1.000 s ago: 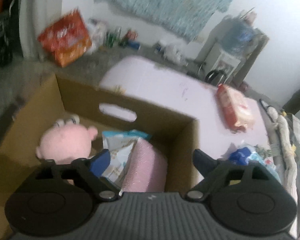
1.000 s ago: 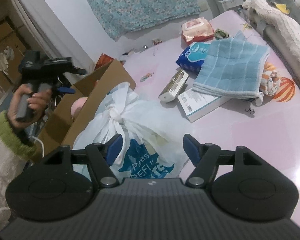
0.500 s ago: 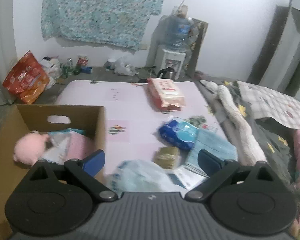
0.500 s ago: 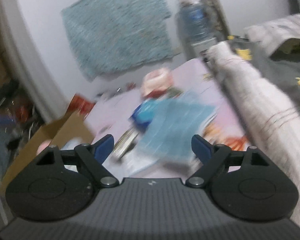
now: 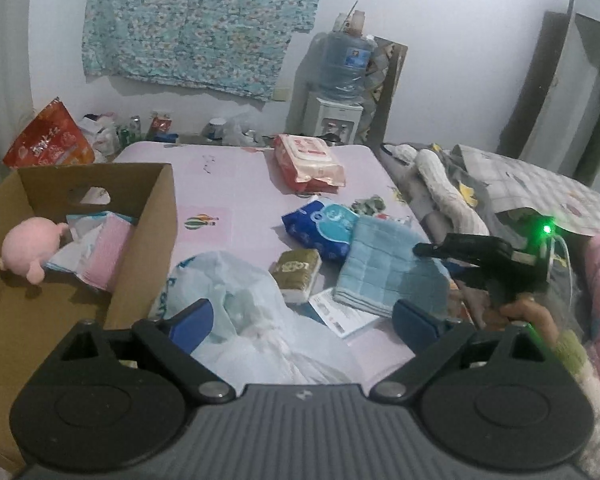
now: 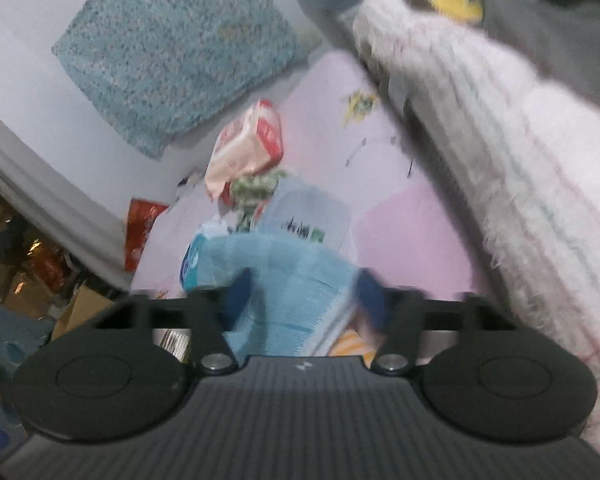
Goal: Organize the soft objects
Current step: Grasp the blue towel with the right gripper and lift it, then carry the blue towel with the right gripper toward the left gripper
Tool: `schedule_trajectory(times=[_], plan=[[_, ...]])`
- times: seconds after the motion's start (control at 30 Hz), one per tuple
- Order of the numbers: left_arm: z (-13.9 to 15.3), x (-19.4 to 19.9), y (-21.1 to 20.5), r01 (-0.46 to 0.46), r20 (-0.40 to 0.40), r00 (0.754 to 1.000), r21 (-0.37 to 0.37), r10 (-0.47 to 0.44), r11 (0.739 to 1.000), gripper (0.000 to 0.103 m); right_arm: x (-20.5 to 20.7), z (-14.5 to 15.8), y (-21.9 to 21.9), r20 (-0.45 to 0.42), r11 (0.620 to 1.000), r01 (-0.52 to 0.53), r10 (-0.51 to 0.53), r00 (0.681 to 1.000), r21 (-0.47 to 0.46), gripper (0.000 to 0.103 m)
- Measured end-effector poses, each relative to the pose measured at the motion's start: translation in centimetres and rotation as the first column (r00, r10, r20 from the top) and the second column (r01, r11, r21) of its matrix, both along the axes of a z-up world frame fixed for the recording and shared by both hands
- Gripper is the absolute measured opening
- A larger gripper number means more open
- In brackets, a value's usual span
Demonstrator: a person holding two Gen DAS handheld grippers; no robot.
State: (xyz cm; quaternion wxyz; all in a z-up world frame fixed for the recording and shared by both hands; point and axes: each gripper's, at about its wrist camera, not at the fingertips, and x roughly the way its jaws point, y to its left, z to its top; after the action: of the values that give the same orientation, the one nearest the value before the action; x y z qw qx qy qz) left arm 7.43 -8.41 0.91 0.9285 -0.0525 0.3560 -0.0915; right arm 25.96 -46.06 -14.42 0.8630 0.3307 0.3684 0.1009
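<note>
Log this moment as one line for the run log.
right gripper: closing around blue towel | left gripper: open over white bag | box: pink plush inside

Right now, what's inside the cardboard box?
Inside the cardboard box: a pink plush toy, a pink pack and a pale printed packet. The near wall and the left hand-held gripper hide the box's near corner.

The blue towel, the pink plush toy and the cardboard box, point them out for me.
blue towel (image 5: 384, 268), left wrist view, middle of its quilted top.
pink plush toy (image 5: 26, 246), left wrist view, its round body.
cardboard box (image 5: 156, 216), left wrist view, its right wall.
</note>
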Motion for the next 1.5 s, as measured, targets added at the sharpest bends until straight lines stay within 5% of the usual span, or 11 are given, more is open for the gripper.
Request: schedule_trajectory(times=[0.07, 0.17, 0.5, 0.63, 0.77, 0.93, 1.1, 1.33, 1.5], plan=[[-0.1, -0.3, 0.2, 0.004, 0.008, 1.000, -0.004, -0.004, 1.000, 0.097, -0.1, 0.3, 0.2, 0.009, 1.000, -0.021, 0.021, 1.000, 0.015, 0.020], [-0.3, -0.8, 0.4, 0.004, 0.026, 1.000, -0.002, -0.004, 1.000, 0.097, -0.9, 2.2, 1.4, 0.061, 0.998, -0.035, 0.038, 0.997, -0.060, 0.015], [-1.7, -1.7, 1.0, 0.074, 0.020, 0.997, -0.078, -0.072, 0.994, 0.094, -10.1, 10.5, 5.8, 0.273, 0.955, -0.224, 0.272, 0.923, -0.195, 0.014], [-2.4, -2.2, 0.8, 0.117, 0.009, 0.993, -0.092, -0.117, 0.989, 0.092, -16.4, 9.2, 7.0, 0.243, 0.935, -0.305, 0.344, 0.907, -0.182, 0.014], [-3.1, -3.0, 0.3, 0.169, -0.011, 0.985, -0.094, -0.171, 0.981, 0.088, -21.8, 6.5, 7.5, 0.166, 0.938, -0.329, 0.343, 0.925, -0.107, 0.014], [-4.3, -4.0, -0.6, 0.231, -0.073, 0.968, -0.134, -0.242, 0.964, 0.083, -26.3, 2.7, 5.3, 0.038, 0.971, -0.206, 0.203, 0.978, 0.122, 0.014], [-5.8, -4.6, -2.6, 0.294, -0.136, 0.938, -0.176, -0.319, 0.940, 0.081, -28.4, 0.6, 3.2, -0.044, 0.982, -0.053, 0.062, 0.997, 0.181, 0.014], [-9.5, -3.7, -5.7, 0.337, -0.277, 0.876, -0.232, -0.394, 0.912, 0.081, -29.2, -1.6, 1.5, -0.080, 0.974, 0.031, -0.013, 0.997, 0.226, 0.014], [-13.2, -1.2, -7.0, 0.292, -0.419, 0.810, -0.320, -0.411, 0.901, 0.081, -29.7, -2.6, 1.6, -0.088, 0.969, 0.044, -0.024, 0.996, 0.242, 0.015]])
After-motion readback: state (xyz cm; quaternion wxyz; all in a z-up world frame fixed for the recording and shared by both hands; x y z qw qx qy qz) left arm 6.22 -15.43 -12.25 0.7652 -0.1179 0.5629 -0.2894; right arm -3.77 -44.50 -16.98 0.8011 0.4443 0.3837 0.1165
